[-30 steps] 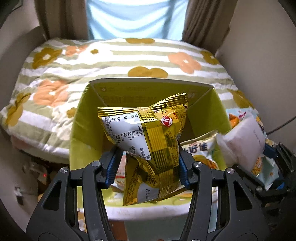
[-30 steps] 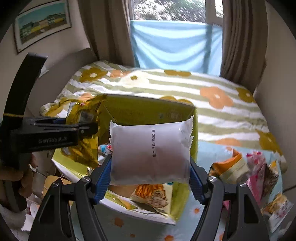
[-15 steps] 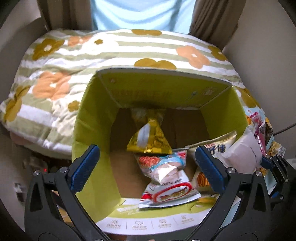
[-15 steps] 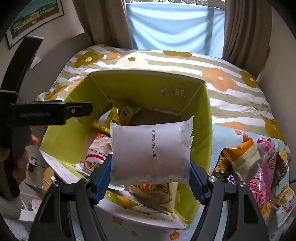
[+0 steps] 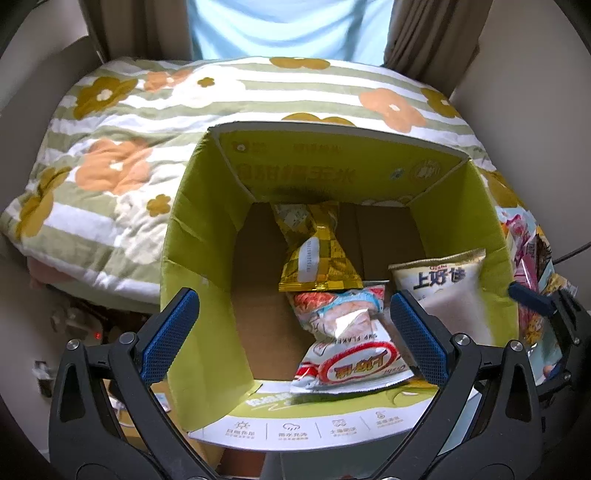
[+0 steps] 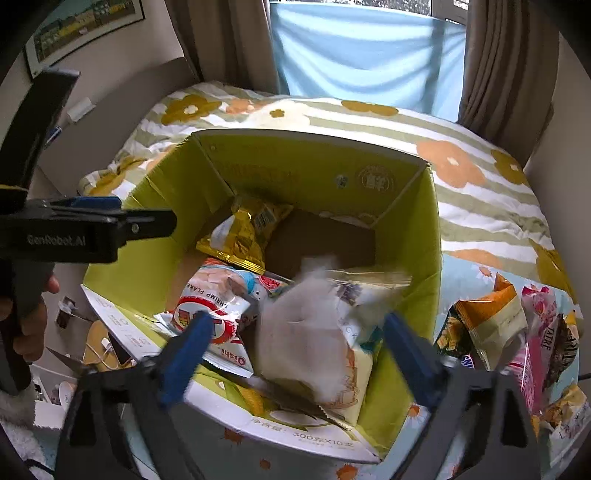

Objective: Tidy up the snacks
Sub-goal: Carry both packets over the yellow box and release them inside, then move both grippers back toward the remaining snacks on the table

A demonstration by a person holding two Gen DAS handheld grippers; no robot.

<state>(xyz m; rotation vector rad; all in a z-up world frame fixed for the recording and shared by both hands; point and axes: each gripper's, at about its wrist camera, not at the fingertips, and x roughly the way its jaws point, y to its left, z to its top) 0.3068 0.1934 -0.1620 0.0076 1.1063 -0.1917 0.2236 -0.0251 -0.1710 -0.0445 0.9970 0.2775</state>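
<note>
My left gripper (image 5: 293, 332) stands wide, nothing between its jaws; my right gripper (image 6: 299, 350) has just been opening, the white packet (image 6: 306, 343) (blurred) inside the green carton (image 6: 314, 173).

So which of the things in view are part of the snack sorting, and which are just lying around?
Part of the job:
green carton
gold packet
shrimp flakes bag
white packet, blurred, between the right gripper's open jaws
loose snack bags beside the carton

Just lying about:
floral quilt
curtains
framed picture
</note>
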